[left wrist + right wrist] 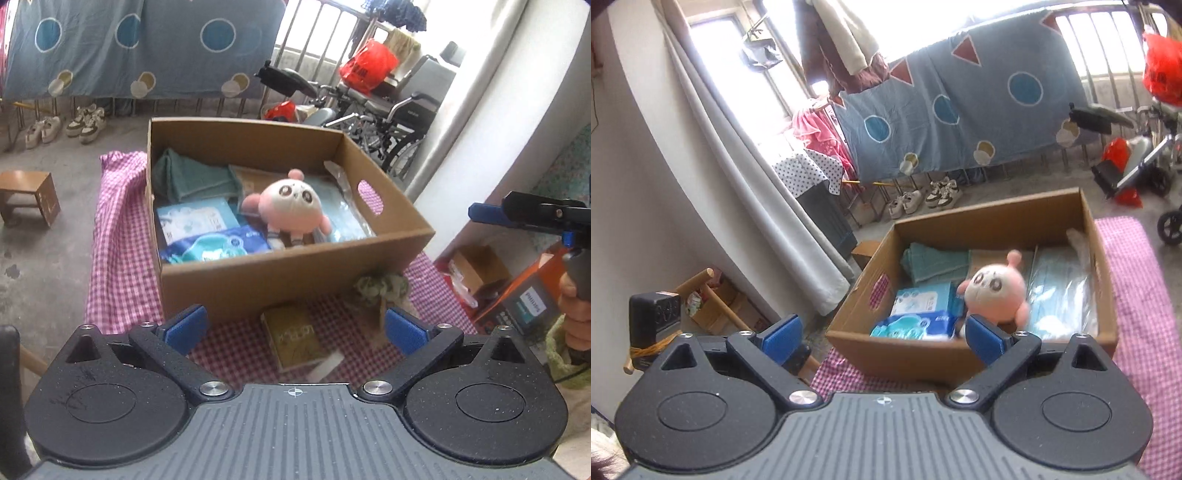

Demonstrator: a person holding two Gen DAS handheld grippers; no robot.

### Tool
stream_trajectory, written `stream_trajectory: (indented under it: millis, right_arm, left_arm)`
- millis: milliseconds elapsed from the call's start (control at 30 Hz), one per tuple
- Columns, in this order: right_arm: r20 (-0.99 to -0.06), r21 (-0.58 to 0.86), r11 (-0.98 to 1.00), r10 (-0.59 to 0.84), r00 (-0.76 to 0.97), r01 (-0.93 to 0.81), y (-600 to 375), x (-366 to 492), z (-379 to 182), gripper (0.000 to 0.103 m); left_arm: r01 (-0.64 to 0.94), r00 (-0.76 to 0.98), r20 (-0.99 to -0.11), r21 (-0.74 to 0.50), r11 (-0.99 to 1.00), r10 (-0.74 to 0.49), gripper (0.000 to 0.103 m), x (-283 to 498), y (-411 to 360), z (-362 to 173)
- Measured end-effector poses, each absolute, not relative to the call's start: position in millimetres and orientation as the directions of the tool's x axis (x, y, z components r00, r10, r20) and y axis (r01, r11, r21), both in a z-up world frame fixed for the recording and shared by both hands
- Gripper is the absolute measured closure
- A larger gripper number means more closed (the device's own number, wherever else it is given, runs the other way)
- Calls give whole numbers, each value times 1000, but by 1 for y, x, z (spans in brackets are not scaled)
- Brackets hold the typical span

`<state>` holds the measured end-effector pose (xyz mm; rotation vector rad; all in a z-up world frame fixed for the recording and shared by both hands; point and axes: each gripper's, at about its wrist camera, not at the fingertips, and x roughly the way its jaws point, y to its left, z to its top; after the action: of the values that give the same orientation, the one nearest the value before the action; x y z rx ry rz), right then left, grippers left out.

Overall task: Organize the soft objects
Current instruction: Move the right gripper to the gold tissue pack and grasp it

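pink plush toy [290, 206] is sitting upright inside the cardboard box [295, 273], well ahead of the left gripper [295, 328], whose jaws are gaping wide with nothing between them, and it is leaning among a folded teal cloth [184, 175], blue tissue packs [210, 247] and a clear-wrapped blue bundle [343, 214]. between those jaws and the box, a small brown book [295, 338] and a crumpled green cloth [380, 286] are lying on the pink checked cloth [122, 236]. right gripper [884, 338] is hovering before the box's near wall, jaws also spread wide and empty, its right fingertip just below the toy.
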<state>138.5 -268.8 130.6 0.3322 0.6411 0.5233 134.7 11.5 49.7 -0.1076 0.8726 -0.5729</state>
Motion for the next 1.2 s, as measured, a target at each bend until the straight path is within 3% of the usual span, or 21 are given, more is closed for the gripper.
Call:
stream_trajectory:
  millis: [233, 433, 633, 1033, 1200]
  right_arm:
    - [-566, 582, 793, 555, 610, -181, -249, 140, 43, 8]
    - [-655, 587, 808, 512, 556, -52, -233, 158, -15, 22]
    - [-697, 596, 803, 513, 502, 7, -226, 176, -44, 36]
    - [-720, 619, 785, 560, 411, 14, -211, 194, -67, 49]
    - [-719, 621, 784, 566, 404, 6, -206, 201, -68, 49]
  left_arm:
    - [408, 447, -756, -303, 861, -478, 2, 139, -11, -6]
    - [408, 415, -786, -289, 866, -458, 11, 150, -27, -33]
    - [410, 371, -793, -327, 852, -483, 27, 161, -32, -46]
    - [400, 291, -775, -434, 807, -560, 31, 175, -32, -55]
    - [381, 272, -774, -459, 802, -572, 31, 184, -32, -57]
